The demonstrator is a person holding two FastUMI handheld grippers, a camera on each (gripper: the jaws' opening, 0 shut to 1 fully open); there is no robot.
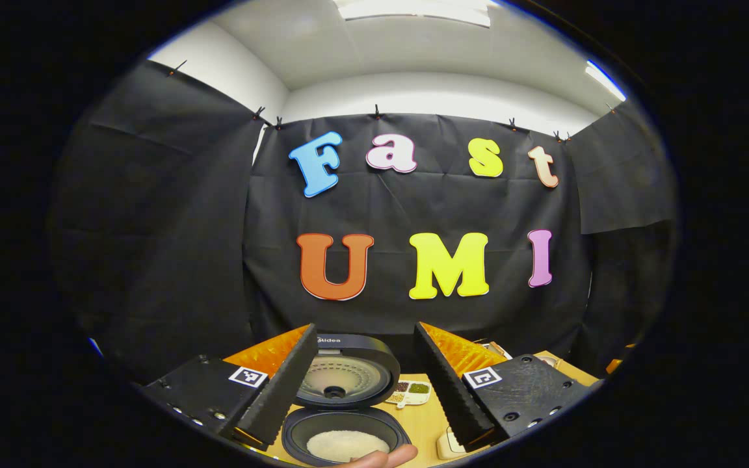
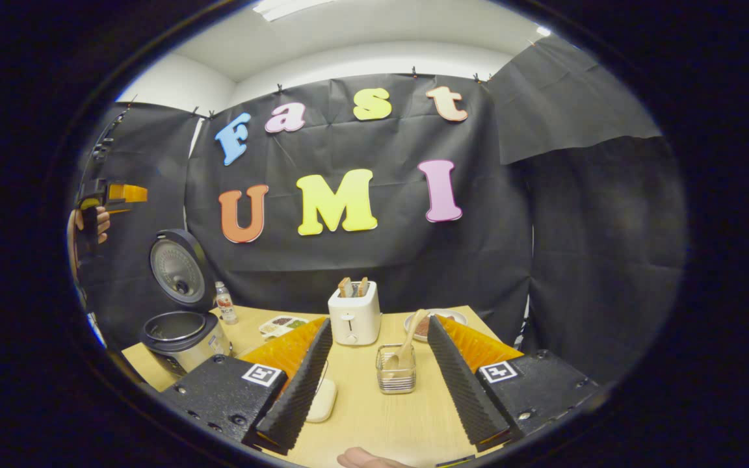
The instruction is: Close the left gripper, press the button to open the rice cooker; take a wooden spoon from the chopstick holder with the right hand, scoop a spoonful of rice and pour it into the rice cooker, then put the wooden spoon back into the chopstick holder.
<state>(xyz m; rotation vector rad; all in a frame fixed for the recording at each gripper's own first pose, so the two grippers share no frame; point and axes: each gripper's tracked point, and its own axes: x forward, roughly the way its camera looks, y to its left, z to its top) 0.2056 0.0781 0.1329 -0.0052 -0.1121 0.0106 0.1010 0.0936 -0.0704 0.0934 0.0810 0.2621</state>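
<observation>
Looking at left gripper view, I see left gripper (image 1: 369,383) spread open, empty, above the open rice cooker (image 1: 346,406) w/ rice (image 1: 347,445) inside. Right gripper view: right gripper (image 2: 374,374) open, empty; wooden spoon (image 2: 406,341) stands in chopstick holder (image 2: 396,370) between its fingers, farther off.

Staged recording booth w/ kitchen props, not a real kitchen: black cloth wall (image 2: 361,260) clipped up ahead of right gripper, office-type ceiling light (image 1: 413,10) above, wood table (image 2: 374,416) w/ rice cooker (image 2: 183,335), toaster (image 2: 355,315), chopstick holder (image 2: 395,370).
</observation>
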